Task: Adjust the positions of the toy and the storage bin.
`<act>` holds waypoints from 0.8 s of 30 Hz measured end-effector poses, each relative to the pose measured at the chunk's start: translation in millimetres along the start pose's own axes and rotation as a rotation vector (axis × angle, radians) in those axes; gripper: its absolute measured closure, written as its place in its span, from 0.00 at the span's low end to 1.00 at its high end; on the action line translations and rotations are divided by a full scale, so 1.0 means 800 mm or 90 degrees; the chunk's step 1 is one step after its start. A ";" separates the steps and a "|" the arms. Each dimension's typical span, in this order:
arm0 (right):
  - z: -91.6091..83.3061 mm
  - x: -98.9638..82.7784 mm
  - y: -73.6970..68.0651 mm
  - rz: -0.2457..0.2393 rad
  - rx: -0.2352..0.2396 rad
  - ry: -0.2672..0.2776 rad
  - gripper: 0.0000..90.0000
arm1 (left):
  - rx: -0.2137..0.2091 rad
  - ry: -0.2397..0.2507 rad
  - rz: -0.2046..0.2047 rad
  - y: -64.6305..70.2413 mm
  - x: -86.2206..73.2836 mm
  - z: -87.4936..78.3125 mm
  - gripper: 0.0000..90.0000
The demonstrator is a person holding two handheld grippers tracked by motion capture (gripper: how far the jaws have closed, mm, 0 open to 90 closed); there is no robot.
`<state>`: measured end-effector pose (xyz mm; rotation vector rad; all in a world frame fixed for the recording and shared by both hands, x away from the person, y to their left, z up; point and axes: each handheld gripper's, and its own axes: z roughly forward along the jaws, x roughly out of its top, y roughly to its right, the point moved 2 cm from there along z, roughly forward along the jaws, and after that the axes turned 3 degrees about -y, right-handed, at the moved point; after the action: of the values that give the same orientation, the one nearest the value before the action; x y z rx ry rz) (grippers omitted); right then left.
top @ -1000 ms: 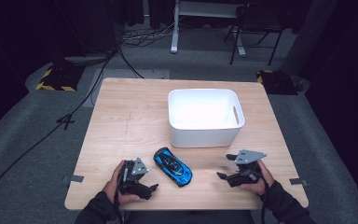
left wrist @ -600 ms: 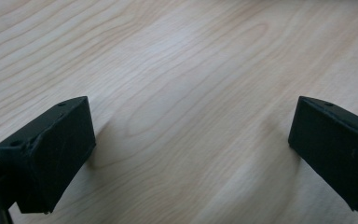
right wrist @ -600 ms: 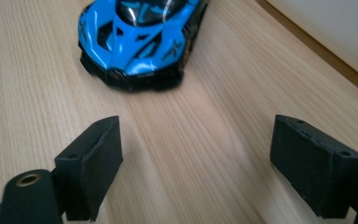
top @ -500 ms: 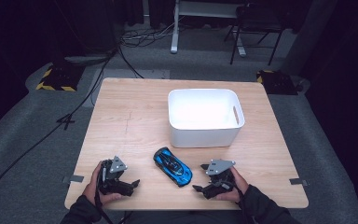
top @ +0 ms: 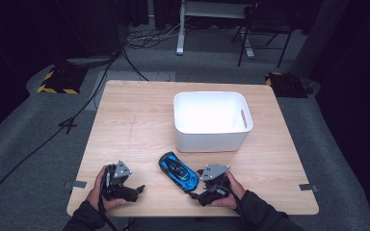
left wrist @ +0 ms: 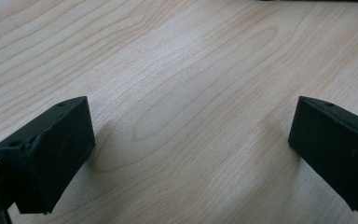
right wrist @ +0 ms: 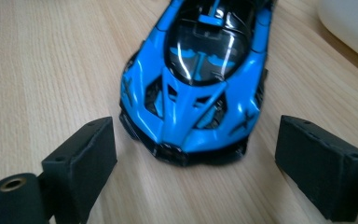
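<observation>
While the left claw [top: 137,188] sits spread wide over bare bench [top: 139,125], the right claw [right wrist: 193,161] gapes at the blue toy car's [right wrist: 200,74] end, seemingly untouched, near the white bin [top: 212,120].

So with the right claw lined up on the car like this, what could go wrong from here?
1. The right claw is open with its jaws either side of the car's end only; closing there might pinch the tapered bodywork and let it slip out.
2. The car stands on its wheels on the table, so a nudge could roll it away.
3. The bin stands just beyond the car; a lift that stays low may clip its rim.
</observation>
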<state>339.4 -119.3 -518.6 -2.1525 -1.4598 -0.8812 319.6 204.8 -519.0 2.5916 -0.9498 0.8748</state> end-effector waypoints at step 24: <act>0.030 0.034 -0.009 0.057 -0.031 0.007 0.21 | 0.000 -0.001 0.000 0.001 0.001 0.001 0.01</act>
<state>346.9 -82.9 -517.2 -2.2254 -1.3387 -0.9047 320.3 203.6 -519.1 2.5924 -0.9506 0.8737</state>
